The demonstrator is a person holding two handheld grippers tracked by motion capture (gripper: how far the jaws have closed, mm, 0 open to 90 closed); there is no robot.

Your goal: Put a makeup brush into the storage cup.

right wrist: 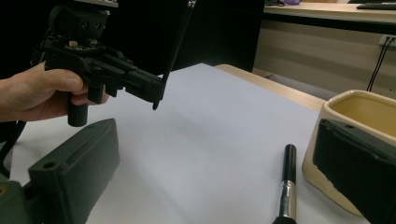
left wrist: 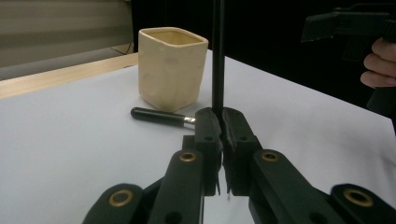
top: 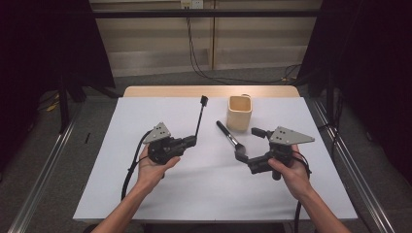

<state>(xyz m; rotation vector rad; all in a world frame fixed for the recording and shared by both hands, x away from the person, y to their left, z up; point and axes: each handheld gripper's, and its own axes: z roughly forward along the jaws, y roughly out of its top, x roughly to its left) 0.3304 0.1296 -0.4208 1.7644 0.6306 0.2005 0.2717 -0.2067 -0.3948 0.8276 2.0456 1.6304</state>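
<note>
At left centre of the high view, the left gripper (top: 192, 141) is clamped on the lower end of a thin black brush (top: 199, 119), whose stem rises toward the upper centre of the frame and ends in a small dark head; in the left gripper view the 2 jaws are pressed together at centre frame on that stem (left wrist: 217, 56), which runs straight up out of the top edge. At right centre of the high view, the right gripper (top: 248, 144) stands wide open with nothing between its jaws; in the right gripper view its 2 jaws sit far apart in the lower left and lower right corners. A second brush (top: 228, 134), black-handled with a silver ferrule, lies flat on the white tabletop (top: 145, 189) between the 2 grippers, just below the cream cup (top: 239, 113) in the high view; in the right gripper view it lies at lower centre (right wrist: 288, 179), just left of the cup (right wrist: 359, 112) and apart from it. The cup stands upright near the tabletop's far edge, at upper left in the left gripper view (left wrist: 172, 67); a person's hands hold both grippers from the bottom of the high view.
</note>
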